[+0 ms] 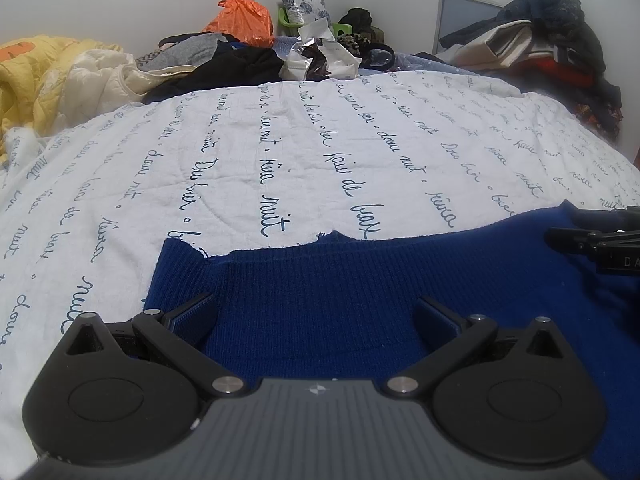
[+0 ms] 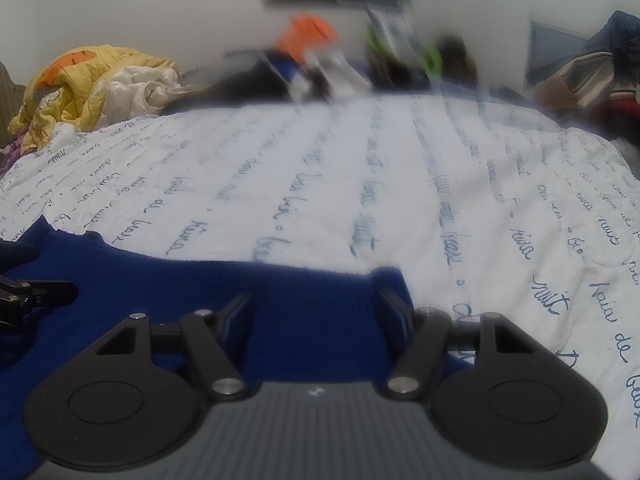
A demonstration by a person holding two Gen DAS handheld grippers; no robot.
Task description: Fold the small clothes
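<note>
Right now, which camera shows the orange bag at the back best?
The left wrist view: the orange bag is sharp there, behind the dark clothes pile. In the right wrist view it is only a blurred orange patch.

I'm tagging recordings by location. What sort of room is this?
Most likely a bedroom: a bed covered by a white quilt with printed script, a bunched yellow duvet at one side, and clothes heaped along the far edge.

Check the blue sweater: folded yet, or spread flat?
Cannot tell. The blue sweater lies flat on the lettered quilt, its ribbed edge straight, but its near part runs out of both views.
</note>
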